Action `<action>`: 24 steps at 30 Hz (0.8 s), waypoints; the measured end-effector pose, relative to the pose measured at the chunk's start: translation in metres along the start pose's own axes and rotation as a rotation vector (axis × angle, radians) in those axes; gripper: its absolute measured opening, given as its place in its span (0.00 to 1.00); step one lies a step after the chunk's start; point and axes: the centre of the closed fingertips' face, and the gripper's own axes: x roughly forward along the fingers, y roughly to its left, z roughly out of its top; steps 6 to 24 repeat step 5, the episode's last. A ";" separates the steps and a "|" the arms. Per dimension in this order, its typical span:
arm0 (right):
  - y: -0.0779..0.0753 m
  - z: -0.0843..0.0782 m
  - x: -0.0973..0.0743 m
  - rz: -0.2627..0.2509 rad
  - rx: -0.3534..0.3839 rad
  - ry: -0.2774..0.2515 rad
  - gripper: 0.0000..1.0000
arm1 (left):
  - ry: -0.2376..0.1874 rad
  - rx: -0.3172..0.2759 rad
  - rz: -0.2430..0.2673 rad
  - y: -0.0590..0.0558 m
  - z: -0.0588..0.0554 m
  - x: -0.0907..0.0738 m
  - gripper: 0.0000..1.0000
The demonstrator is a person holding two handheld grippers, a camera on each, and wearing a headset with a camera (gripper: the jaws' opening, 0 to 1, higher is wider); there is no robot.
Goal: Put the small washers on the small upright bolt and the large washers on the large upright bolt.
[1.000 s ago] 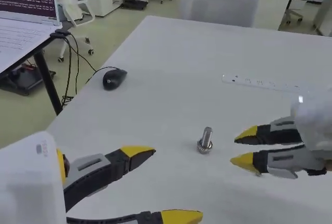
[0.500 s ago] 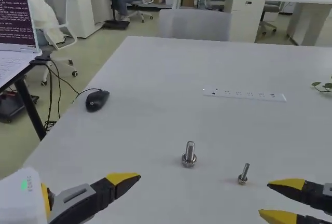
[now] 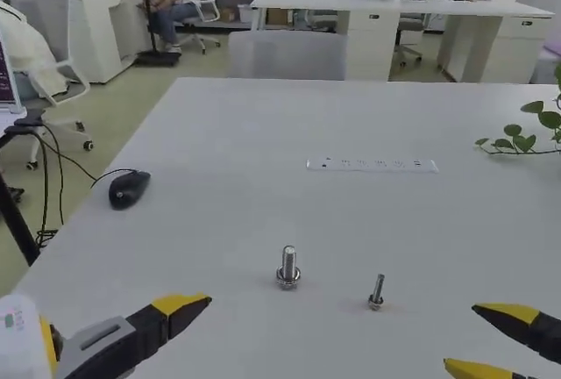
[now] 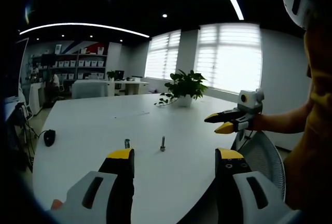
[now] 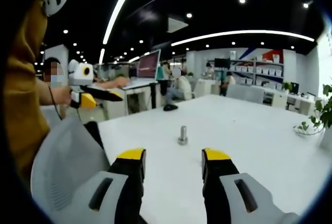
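The large upright bolt [image 3: 287,267] stands on the near middle of the white table [image 3: 263,133], with a wider ring around its base. The small upright bolt [image 3: 376,292] stands to its right and slightly nearer, apart from it; whether it carries washers cannot be told. The left gripper [image 4: 175,154] hangs at the near left edge of the table, jaws spread wide and holding nothing. The right gripper [image 3: 485,340] sits at the near right, jaws also parted and empty. Farther off, a black mouse [image 3: 129,189] lies to the left, a white power strip [image 3: 371,165] lies beyond the bolts, and plant leaves [image 3: 526,133] reach in from the far right.
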 end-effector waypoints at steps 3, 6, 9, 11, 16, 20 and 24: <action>-0.003 0.000 -0.004 -0.019 -0.004 0.001 0.45 | -0.003 0.000 -0.002 -0.001 0.001 0.000 0.62; -0.007 0.000 -0.005 -0.033 -0.005 -0.001 0.45 | -0.003 0.005 0.000 -0.001 0.002 -0.001 0.62; -0.007 0.000 -0.005 -0.033 -0.005 -0.001 0.45 | -0.003 0.005 0.000 -0.001 0.002 -0.001 0.62; -0.007 0.000 -0.005 -0.033 -0.005 -0.001 0.45 | -0.003 0.005 0.000 -0.001 0.002 -0.001 0.62; -0.007 0.000 -0.005 -0.033 -0.005 -0.001 0.45 | -0.003 0.005 0.000 -0.001 0.002 -0.001 0.62; -0.007 0.000 -0.005 -0.033 -0.005 -0.001 0.45 | -0.003 0.005 0.000 -0.001 0.002 -0.001 0.62; -0.007 0.000 -0.005 -0.033 -0.005 -0.001 0.45 | -0.003 0.005 0.000 -0.001 0.002 -0.001 0.62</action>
